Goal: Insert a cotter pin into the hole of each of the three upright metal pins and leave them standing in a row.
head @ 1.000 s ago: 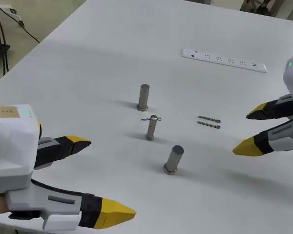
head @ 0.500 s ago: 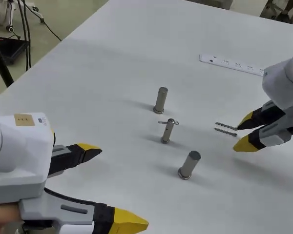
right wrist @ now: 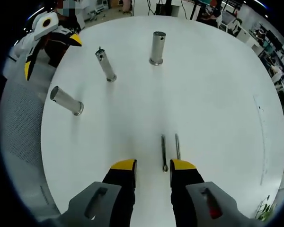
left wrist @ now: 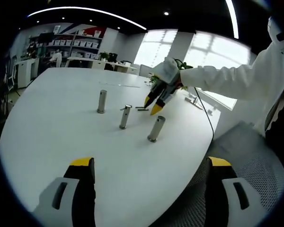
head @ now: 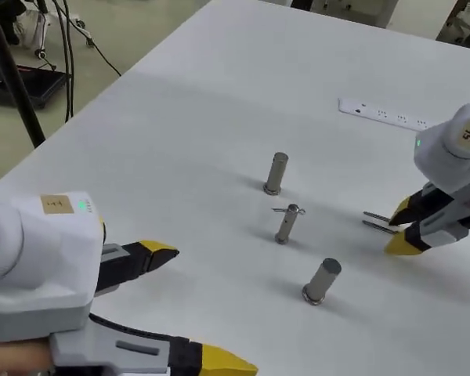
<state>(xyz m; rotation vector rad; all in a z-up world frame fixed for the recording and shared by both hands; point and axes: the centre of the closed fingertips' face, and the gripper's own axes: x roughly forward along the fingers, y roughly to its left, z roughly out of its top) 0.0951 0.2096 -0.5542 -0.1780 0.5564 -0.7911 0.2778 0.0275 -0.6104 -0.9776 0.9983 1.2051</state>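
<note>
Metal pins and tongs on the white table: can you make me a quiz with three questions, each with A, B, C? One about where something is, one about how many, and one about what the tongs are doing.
1. Where do the two loose cotter pins lie?
A. On the floor
B. On the table, by the tips of the right tongs
C. In a box

2. How many metal pins stand upright?
A. One
B. Five
C. Three

3. What state are the left tongs in?
A. Open, holding nothing
B. Shut on a cotter pin
C. Shut on a metal pin

Answers:
1. B, because the right gripper view shows both thin pins flat on the table at the yellow tips.
2. C, because the head view shows a row of three.
3. A, because the left gripper view shows the jaws wide apart with nothing between them.
</note>
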